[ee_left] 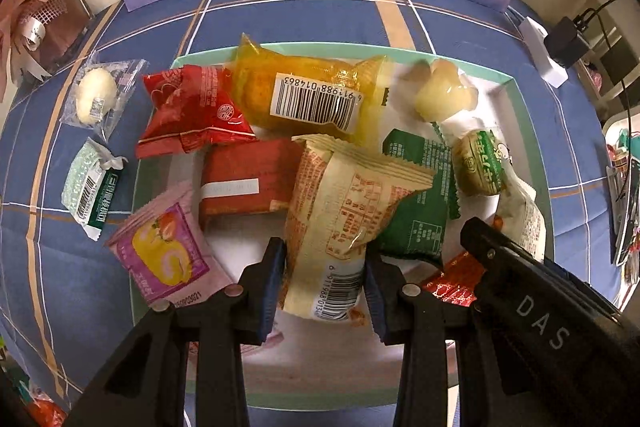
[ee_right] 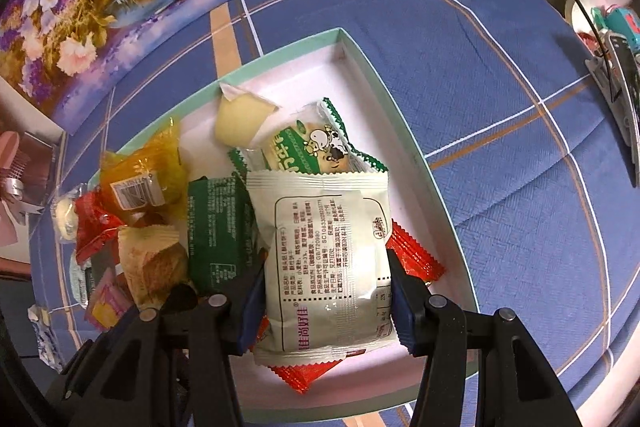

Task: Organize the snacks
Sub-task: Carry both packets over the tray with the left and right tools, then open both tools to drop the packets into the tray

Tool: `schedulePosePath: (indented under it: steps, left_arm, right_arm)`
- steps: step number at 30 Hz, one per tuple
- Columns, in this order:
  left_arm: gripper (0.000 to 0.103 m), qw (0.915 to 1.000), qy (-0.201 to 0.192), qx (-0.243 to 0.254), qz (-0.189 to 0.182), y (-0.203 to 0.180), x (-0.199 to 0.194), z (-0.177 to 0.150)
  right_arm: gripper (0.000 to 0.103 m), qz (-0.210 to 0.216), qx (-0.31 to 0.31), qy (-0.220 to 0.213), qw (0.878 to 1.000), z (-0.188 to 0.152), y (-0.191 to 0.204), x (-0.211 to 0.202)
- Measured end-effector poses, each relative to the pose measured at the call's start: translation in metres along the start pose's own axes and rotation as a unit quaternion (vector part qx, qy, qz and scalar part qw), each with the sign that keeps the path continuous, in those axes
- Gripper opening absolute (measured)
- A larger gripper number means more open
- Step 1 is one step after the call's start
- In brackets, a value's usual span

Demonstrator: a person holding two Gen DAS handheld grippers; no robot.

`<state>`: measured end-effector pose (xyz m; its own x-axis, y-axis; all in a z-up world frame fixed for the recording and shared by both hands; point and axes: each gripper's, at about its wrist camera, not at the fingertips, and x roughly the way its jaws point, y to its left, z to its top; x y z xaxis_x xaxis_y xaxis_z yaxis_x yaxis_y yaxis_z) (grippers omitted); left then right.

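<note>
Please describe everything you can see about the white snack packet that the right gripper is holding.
The white packet is a sealed pillow pouch of glossy plastic film with crimped ends. Its back faces the camera: printed text in a framed panel, and pink characters near the lower edge. The right gripper is shut on its lower half, one blue pad on each side. It sits over the tray, above a red packet, beside a dark green packet; its top edge overlaps a cow-print packet.

Cream packet [ee_left: 344,227] and pale-green packet [ee_right: 328,259] lie atop snack pile in white tray [ee_right: 360,67].
</note>
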<state>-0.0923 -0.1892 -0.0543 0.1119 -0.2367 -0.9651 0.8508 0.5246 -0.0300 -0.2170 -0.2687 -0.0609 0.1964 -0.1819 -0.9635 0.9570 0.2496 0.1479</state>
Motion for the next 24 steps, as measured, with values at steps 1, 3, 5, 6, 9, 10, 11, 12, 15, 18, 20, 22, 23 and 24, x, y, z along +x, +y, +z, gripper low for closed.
schedulePosePath:
  steps: [1,3,5,6,9,10,11,12,15,18,20,22,23,24]
  left_arm:
    - [0.040,1.0000,0.000,0.001,0.001,-0.001,0.001,0.000]
    - [0.040,1.0000,0.000,0.003,0.001,-0.001,0.002,0.000]
    - [0.040,1.0000,0.000,0.003,0.001,-0.003,0.003,0.000]
    - [0.040,1.0000,0.000,0.004,0.001,-0.003,0.004,0.000]
    - [0.040,1.0000,0.000,0.003,0.002,-0.003,0.005,0.000]
    - [0.040,1.0000,0.000,0.003,0.002,-0.004,0.005,-0.001]
    - [0.040,1.0000,0.000,0.003,0.002,-0.004,0.005,-0.001]
    - [0.040,1.0000,0.001,0.002,0.001,-0.004,0.004,0.000]
    - [0.040,1.0000,0.002,0.001,0.000,-0.004,0.004,0.001]
    - [0.041,1.0000,0.003,0.000,-0.002,-0.003,0.003,0.001]
    - [0.046,1.0000,-0.001,0.004,-0.005,-0.003,0.000,0.001]
    - [0.057,0.9999,-0.006,0.011,-0.008,-0.006,-0.005,0.002]
    - [0.057,0.9998,-0.010,0.014,-0.009,-0.008,-0.008,0.001]
    - [0.058,0.9997,-0.013,0.016,-0.012,-0.009,-0.011,0.001]
  right_arm:
    - [0.057,0.000,-0.001,0.000,1.000,0.000,0.001,0.000]
    - [0.057,-0.002,-0.004,0.001,1.000,0.000,0.002,0.001]
    - [0.057,-0.004,-0.006,0.000,1.000,-0.001,0.003,0.001]
    - [0.057,-0.004,-0.005,0.001,1.000,-0.001,0.002,0.001]
    - [0.057,-0.006,-0.005,0.001,1.000,-0.001,0.003,0.002]
    - [0.057,-0.007,-0.006,0.001,1.000,-0.001,0.003,0.002]
    - [0.057,-0.009,-0.007,0.001,1.000,-0.001,0.003,0.002]
    - [0.057,-0.010,-0.008,0.000,1.000,-0.001,0.003,0.002]
    - [0.057,-0.011,-0.009,0.000,1.000,-0.001,0.002,0.001]
    - [0.057,-0.012,-0.009,0.001,1.000,0.000,0.003,0.001]
    - [0.057,-0.010,-0.009,0.001,1.000,0.000,0.003,-0.001]
    - [0.057,-0.007,-0.008,-0.003,1.000,0.001,0.002,-0.005]
    - [0.057,-0.006,-0.007,-0.005,1.000,0.002,0.001,-0.006]
    - [0.057,-0.005,-0.008,-0.007,1.000,0.002,0.001,-0.009]
